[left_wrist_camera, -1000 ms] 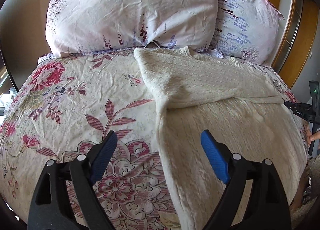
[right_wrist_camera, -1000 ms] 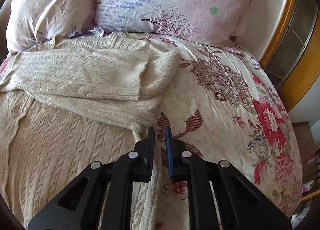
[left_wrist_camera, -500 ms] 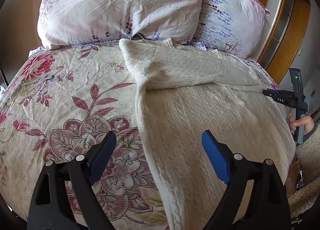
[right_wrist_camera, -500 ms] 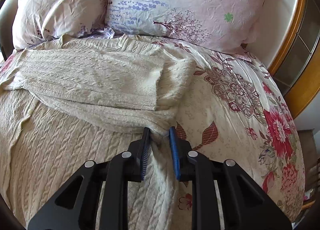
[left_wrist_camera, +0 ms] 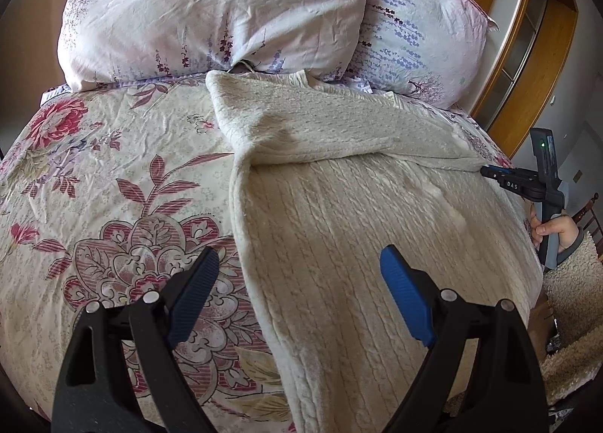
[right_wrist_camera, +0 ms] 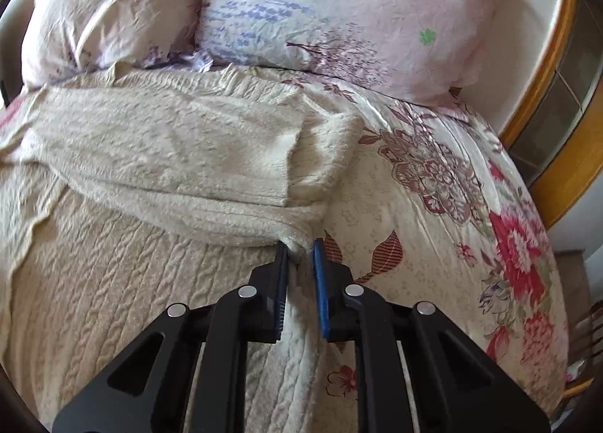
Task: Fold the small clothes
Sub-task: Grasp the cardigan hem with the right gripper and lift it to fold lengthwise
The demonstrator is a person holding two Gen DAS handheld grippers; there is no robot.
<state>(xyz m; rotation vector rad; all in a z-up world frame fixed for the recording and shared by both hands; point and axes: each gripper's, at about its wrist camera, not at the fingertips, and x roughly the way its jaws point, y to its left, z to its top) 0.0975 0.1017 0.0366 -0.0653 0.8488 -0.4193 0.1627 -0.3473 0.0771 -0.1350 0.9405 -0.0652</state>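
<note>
A cream cable-knit sweater [left_wrist_camera: 361, 214] lies flat on the bed, with both sleeves folded across its chest [right_wrist_camera: 181, 146]. My left gripper [left_wrist_camera: 297, 274] is open and empty, hovering above the sweater's left edge near the hem. My right gripper [right_wrist_camera: 300, 250] has its jaws closed narrowly on the sweater's right edge, at the fold of the sleeve [right_wrist_camera: 297, 237]. The right gripper also shows in the left wrist view [left_wrist_camera: 501, 174], at the sweater's far right side.
A floral bedsheet [left_wrist_camera: 94, 176] covers the bed. Two pillows [left_wrist_camera: 211, 6] [right_wrist_camera: 339, 6] lie against the headboard just beyond the sweater's collar. A wooden frame [right_wrist_camera: 557, 138] stands to the right of the bed. The person's hand [left_wrist_camera: 557, 229] holds the right gripper.
My right gripper moved forward to the sweater's right edge and its jaws now hold the fabric. My left gripper drew back slightly and stayed open.
</note>
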